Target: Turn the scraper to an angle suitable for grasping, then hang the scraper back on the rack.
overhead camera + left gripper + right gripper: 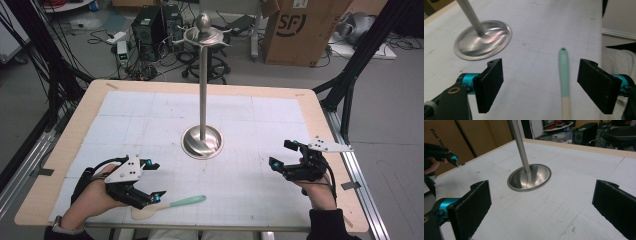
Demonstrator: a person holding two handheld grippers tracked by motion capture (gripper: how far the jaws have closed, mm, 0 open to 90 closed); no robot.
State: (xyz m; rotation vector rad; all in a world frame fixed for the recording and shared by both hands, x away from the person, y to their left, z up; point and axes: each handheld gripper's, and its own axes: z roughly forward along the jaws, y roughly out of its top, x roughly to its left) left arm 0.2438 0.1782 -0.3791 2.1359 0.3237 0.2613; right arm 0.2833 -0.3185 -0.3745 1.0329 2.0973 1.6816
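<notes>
A spatula (170, 205) with a teal handle and a cream head lies flat near the table's front edge. My left gripper (157, 181) hovers open just left of it, above its head end. In the left gripper view the teal handle (564, 70) runs between the spread jaws, closer to the right one, and touches neither. A tall steel stand (202, 100) rises from a round dish base (201, 142) at the table's middle, with hook arms at its top (204, 35). My right gripper (280, 153) is open at the right, empty, facing the base (530, 177).
White gridded paper (150, 115) covers the wooden table (65, 145). Beyond the far edge are a cardboard box (300, 30), computer cases (150, 30) and cables on the floor. Black frame posts (350, 85) stand at both sides. The other hand's gripper (441, 153) sits far left.
</notes>
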